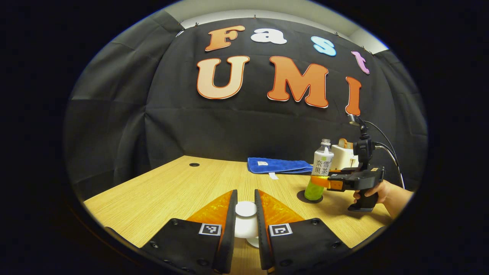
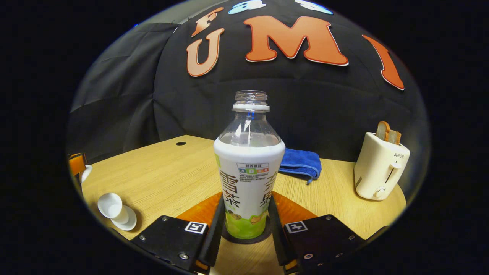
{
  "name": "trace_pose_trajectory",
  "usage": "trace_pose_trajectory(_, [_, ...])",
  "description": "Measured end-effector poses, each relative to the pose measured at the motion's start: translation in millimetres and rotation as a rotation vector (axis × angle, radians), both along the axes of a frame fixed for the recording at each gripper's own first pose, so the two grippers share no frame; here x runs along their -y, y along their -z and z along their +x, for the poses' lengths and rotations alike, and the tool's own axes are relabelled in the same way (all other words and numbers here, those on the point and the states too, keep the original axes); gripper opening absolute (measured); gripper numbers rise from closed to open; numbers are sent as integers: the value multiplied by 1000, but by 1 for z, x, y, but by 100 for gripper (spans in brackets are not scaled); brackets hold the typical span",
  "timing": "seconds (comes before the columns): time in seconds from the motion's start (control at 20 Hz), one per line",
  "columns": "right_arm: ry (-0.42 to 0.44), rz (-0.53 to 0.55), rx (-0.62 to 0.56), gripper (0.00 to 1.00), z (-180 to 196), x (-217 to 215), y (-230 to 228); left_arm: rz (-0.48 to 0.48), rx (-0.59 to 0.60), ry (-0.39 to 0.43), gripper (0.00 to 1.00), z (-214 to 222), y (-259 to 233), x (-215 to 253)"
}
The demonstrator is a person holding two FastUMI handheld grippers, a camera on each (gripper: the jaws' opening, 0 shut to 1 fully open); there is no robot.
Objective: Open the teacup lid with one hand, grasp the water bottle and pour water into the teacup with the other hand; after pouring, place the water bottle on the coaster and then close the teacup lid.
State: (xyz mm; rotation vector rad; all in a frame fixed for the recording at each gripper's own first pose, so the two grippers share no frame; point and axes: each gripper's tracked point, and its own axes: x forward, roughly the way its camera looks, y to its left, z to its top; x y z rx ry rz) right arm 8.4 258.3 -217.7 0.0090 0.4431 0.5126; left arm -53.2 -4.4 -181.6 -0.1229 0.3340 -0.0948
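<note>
Bottle on its coaster, cup out toward the desk's edge.
The water bottle [image 2: 249, 179] stands on the coaster [image 2: 229, 237]; behind it a towel [image 2: 301, 163] lies by the desk's [image 2: 160, 172] far edge, the toaster [image 2: 379, 167] at its right edge, the teacup [image 2: 113, 206] on a saucer [image 2: 129, 221] at its left.

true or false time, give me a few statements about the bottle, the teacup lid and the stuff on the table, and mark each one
1. The water bottle stands upright on the coaster. True.
2. The water bottle has its cap on. False: its neck is open, with no cap.
3. The teacup lid sits on the teacup. False: the left gripper holds the teacup lid between its fingers, and the teacup stands open on its saucer.
4. The right gripper has a finger on each side of the water bottle. True.
5. The toaster is empty. False: bread sticks out of its top.
</note>
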Motion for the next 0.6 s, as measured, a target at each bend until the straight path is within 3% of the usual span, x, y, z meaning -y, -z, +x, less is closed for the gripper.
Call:
trace_pose_trajectory(0.25, [10, 15, -13, 60, -2, -1, 4, 2, -9, 25, 31, -1, 2, 13])
trace_pose_trajectory(0.6, [-41, -18, -81, 69, -12, 1, 23, -36, -65, 64, 31, 3, 28, 34])
